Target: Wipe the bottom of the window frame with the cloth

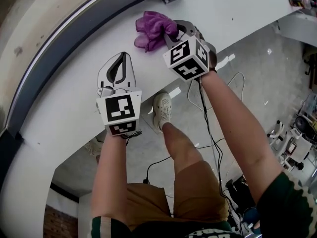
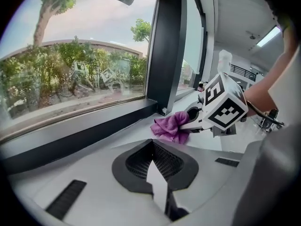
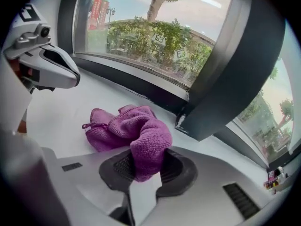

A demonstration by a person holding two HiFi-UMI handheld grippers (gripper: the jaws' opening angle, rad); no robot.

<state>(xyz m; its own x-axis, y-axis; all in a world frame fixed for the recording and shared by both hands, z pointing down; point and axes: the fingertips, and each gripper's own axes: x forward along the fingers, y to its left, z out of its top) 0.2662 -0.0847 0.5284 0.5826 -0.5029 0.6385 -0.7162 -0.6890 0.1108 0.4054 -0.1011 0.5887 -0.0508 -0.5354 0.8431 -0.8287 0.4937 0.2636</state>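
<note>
cloth point(image 3: 136, 133): purple, bunched up, lying on the white window sill point(image 1: 64, 113) close to the dark bottom rail of the window frame point(image 3: 136, 86), just beside the foot of the dark upright post point(image 3: 235, 74).
right gripper point(image 3: 146, 166): its jaws are clenched on one fold of the cloth; the rest of the cloth spills forward onto the sill towards the frame.
left gripper point(image 2: 152, 142): low over the sill, apart from the cloth and to its left; its jaws are closed, tips together, with nothing between them.
how the two stand: in the head view the right gripper is further along the sill than the left, and both point towards the window.
sill: broad and white, running under both grippers; the cloth touches it.
frame: the dark rail runs along the far edge of the sill under the glass point(image 2: 75, 65); whether the cloth touches the rail cannot be told.
outside: trees and bushes show through the glass.
below the sill: the person's leg and a pale shoe point(image 1: 162, 109), with black cables point(image 1: 208, 133) on a grey floor.
</note>
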